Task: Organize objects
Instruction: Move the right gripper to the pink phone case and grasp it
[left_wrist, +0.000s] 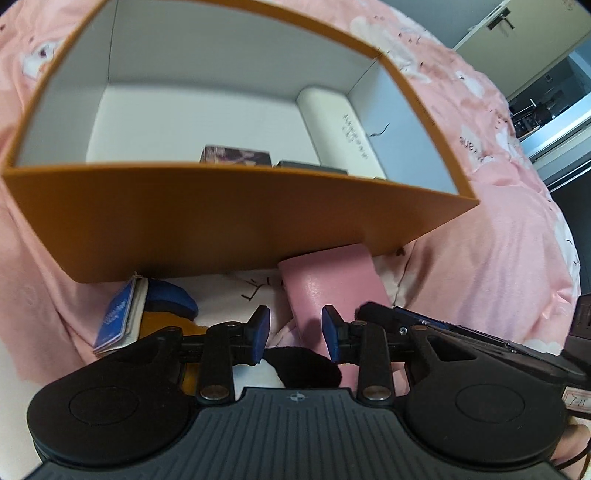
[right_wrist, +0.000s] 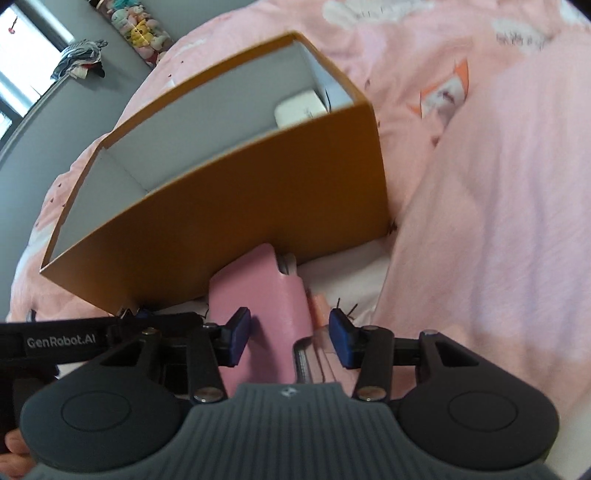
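An orange box (left_wrist: 236, 225) with a white inside stands on the pink bed. In it lie a white case (left_wrist: 332, 125), a small printed box (left_wrist: 236, 154) and a dark flat item (left_wrist: 310, 166). A pink wallet (left_wrist: 332, 284) lies against the box's near wall. My left gripper (left_wrist: 295, 338) is open just in front of the wallet, not holding it. In the right wrist view the orange box (right_wrist: 258, 206) and the pink wallet (right_wrist: 273, 314) show again. My right gripper (right_wrist: 290, 341) is open with its jaws on either side of the wallet.
A blue-covered booklet (left_wrist: 118, 317) and a blue and mustard soft item (left_wrist: 170, 302) lie left of the wallet. A black furry thing (left_wrist: 303, 365) sits under my left gripper. The pink printed bedding (right_wrist: 480, 184) spreads all around. A cupboard (left_wrist: 517, 37) stands at the far right.
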